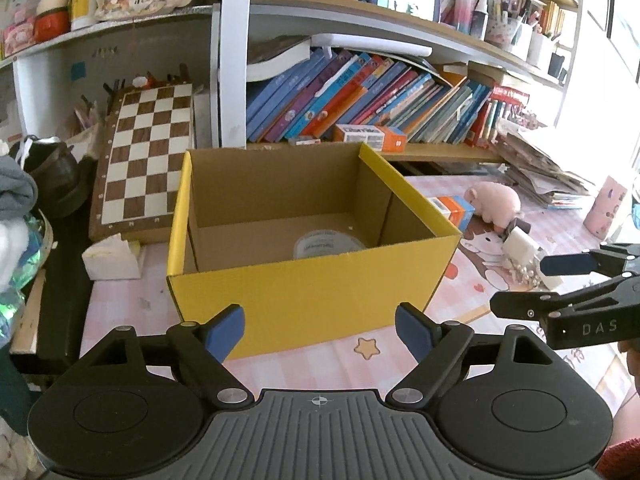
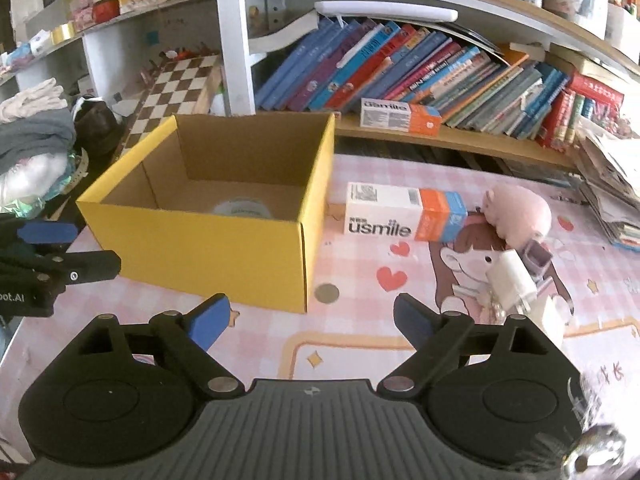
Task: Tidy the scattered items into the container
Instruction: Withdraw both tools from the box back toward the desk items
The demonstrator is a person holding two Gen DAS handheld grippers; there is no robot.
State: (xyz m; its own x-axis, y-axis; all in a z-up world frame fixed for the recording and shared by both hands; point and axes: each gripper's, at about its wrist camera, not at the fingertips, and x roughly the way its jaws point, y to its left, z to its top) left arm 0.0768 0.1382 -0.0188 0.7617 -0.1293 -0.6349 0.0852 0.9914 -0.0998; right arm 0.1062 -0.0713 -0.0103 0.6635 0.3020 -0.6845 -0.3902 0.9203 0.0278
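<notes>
A yellow cardboard box (image 1: 304, 292) stands open on the pink patterned tabletop (image 2: 360, 336), with a roll of tape (image 1: 326, 243) lying flat on its floor near the front wall. The left gripper (image 1: 320, 330) hovers just in front of the box, its jaws spread wide with nothing between them. The right gripper (image 2: 312, 322) hangs over the tabletop by the box's near right corner, its jaws likewise wide apart and empty.

To the right of the box, several things lie scattered. A white and orange toothpaste carton (image 2: 404, 216) lies on its side close to the box's right wall. A pink plush pig (image 2: 516, 212) rests just beyond the carton's orange end. In front of the pig sits a white plug-like block (image 2: 512, 280), with a small dark item touching it that is too blurred to name. A coin (image 2: 327, 293) lies flat near the box's front right corner.

Behind the box, a chessboard (image 1: 146, 152) leans against the shelf unit, and slanting books (image 1: 360, 96) fill the shelf.
</notes>
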